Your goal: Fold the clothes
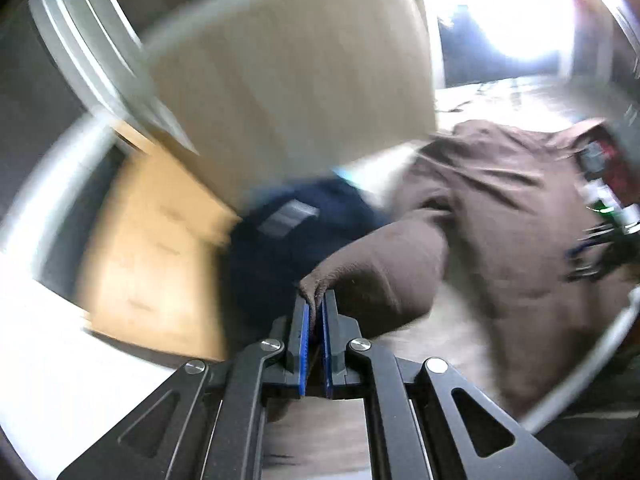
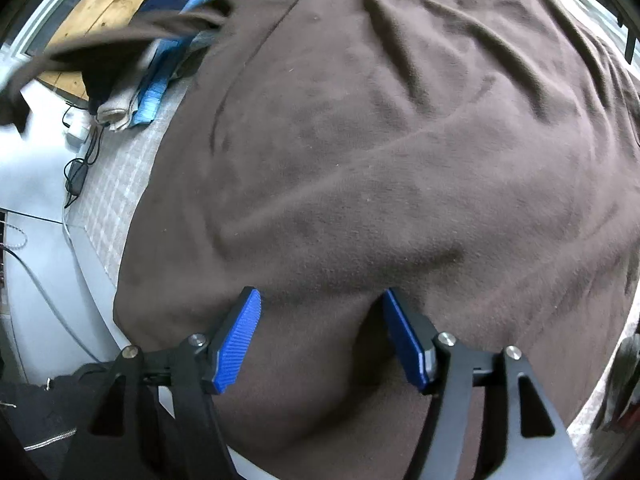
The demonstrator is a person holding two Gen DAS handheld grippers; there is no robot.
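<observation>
A large brown garment point(image 2: 380, 140) lies spread over a pale checked surface point(image 2: 120, 176). My left gripper point(image 1: 315, 300) is shut on a brown sleeve end point(image 1: 384, 264) of the garment and holds it lifted; the view is blurred by motion. The lifted sleeve also shows blurred at the top left of the right wrist view point(image 2: 120, 36). My right gripper point(image 2: 320, 300) is open, its blue pads point(image 2: 236, 344) wide apart, low over the near edge of the brown garment with a fold of cloth between the jaws.
A pile of folded clothes, dark blue, light blue and beige point(image 2: 160, 68), sits at the far left of the surface; the dark blue piece shows in the left wrist view point(image 1: 288, 236). Cables and a charger point(image 2: 78, 152) lie beside the surface. Wooden floor point(image 2: 108, 4) beyond.
</observation>
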